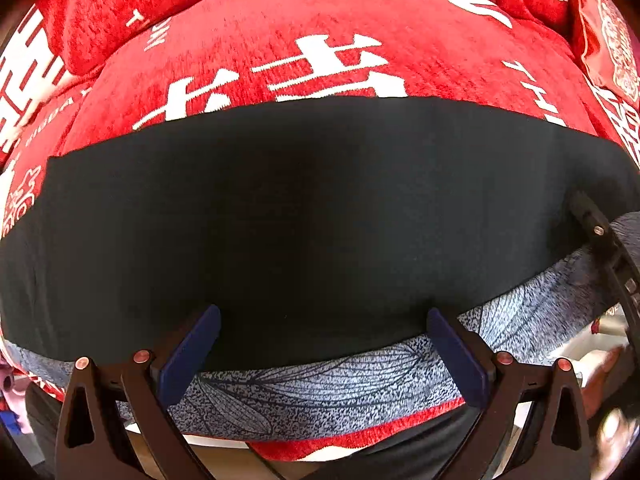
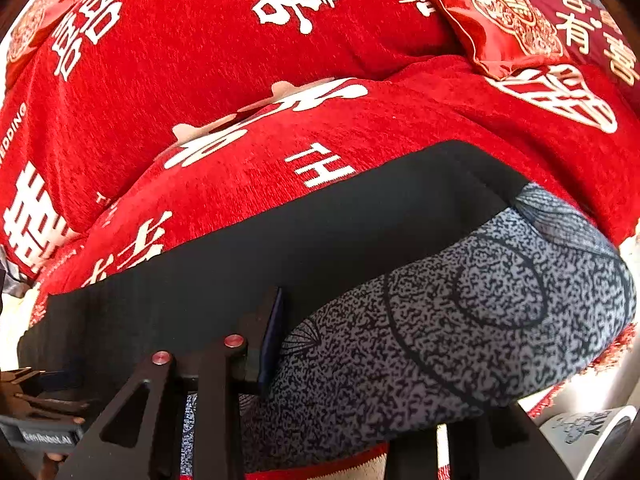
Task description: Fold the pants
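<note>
The pants lie across a red sofa seat: a flat black layer point(image 1: 304, 216) over a grey speckled patterned part point(image 1: 320, 392). My left gripper point(image 1: 324, 344) is open, its blue pads point(image 1: 188, 354) spread over the near edge of the black layer, holding nothing. In the right wrist view the black layer point(image 2: 280, 248) runs left to right and the patterned part point(image 2: 460, 320) bulges up over my right gripper point(image 2: 360, 360). Only its left finger point(image 2: 272, 336) shows; the right one is hidden under the patterned cloth. The right gripper also shows at the right edge of the left wrist view point(image 1: 608, 248).
The red sofa cover with white characters point(image 1: 320, 52) fills the background. A red embroidered cushion point(image 2: 504, 20) leans at the back right. A white object with print point(image 2: 588, 428) sits low at the right, off the sofa's front edge.
</note>
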The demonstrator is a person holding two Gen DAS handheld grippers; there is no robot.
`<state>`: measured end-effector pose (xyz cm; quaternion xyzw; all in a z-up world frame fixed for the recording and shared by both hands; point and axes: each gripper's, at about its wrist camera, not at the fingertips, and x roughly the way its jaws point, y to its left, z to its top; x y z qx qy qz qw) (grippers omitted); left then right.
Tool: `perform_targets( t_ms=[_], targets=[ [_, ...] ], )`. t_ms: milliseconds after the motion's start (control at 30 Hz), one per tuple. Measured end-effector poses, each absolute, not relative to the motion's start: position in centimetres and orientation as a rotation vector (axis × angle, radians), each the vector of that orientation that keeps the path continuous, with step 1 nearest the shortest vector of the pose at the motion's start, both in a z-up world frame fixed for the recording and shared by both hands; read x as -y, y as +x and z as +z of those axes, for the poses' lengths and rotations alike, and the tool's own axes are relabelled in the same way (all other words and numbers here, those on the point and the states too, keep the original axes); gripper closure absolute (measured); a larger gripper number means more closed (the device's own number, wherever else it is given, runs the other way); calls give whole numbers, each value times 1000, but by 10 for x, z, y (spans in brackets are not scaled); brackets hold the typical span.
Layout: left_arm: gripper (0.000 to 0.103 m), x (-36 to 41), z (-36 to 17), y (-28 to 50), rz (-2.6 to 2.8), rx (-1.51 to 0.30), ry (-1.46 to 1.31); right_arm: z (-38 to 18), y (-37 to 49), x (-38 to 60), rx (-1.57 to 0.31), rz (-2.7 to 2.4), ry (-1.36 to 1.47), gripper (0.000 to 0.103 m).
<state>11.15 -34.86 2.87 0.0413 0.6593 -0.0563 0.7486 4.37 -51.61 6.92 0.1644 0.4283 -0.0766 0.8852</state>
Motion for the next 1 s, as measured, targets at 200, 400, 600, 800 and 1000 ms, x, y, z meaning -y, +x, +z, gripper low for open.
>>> perform_targets(
  t_ms=[200, 400, 600, 800, 1000],
  targets=[
    [0, 340, 33, 119, -194, -1465, 72, 124, 41, 464, -809, -176, 102, 81],
    [0, 241, 65, 132, -101, -1380, -96, 168, 32, 391, -701, -119, -120, 81],
    [0, 126, 55, 145, 62, -1388, -266, 159, 35, 300, -682, -24, -340, 81],
    [0, 52, 42, 128, 129, -1408, -428, 120, 42, 222, -716, 66, -500, 81],
    [0, 37, 31, 110, 115, -1435, -444, 64, 41, 173, -772, 22, -745, 81]
  ],
)
